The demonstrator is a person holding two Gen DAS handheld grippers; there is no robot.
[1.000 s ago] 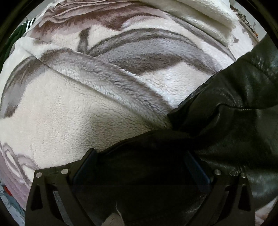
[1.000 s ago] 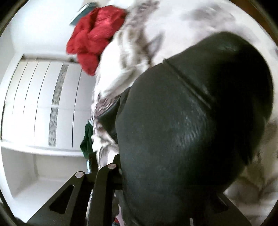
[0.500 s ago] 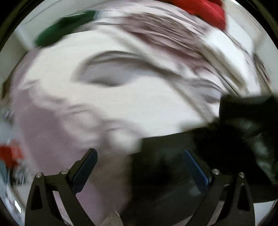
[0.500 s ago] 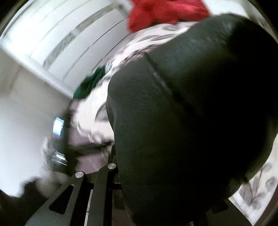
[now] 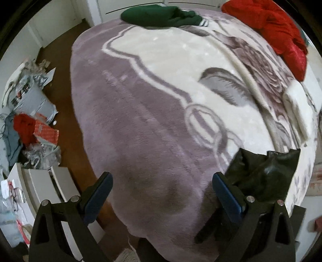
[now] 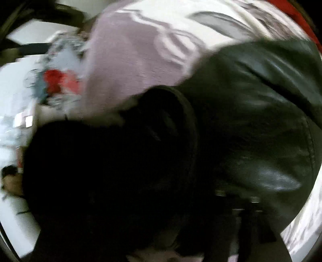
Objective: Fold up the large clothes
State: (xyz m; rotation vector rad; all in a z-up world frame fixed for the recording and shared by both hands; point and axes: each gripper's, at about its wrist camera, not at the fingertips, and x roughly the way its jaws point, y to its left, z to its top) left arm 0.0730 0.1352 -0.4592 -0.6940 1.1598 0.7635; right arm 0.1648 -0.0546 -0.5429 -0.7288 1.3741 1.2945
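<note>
A black leather jacket (image 5: 263,175) hangs at the right of the left wrist view, beside my left gripper's right finger. My left gripper (image 5: 161,185) is open and empty above the lilac-and-cream fleece blanket (image 5: 157,112) on the bed. In the right wrist view the same black jacket (image 6: 251,121) fills most of the blurred frame and hides my right gripper's fingers.
A green garment (image 5: 161,16) and a red garment (image 5: 281,34) lie at the bed's far side. Clutter of bags and boxes (image 5: 30,125) sits on the brown floor at the left, with a white cabinet (image 5: 36,187) below it.
My left gripper has let go of the jacket and pulled back and up from the blanket. The right gripper has swung with the jacket, which now covers its view.
</note>
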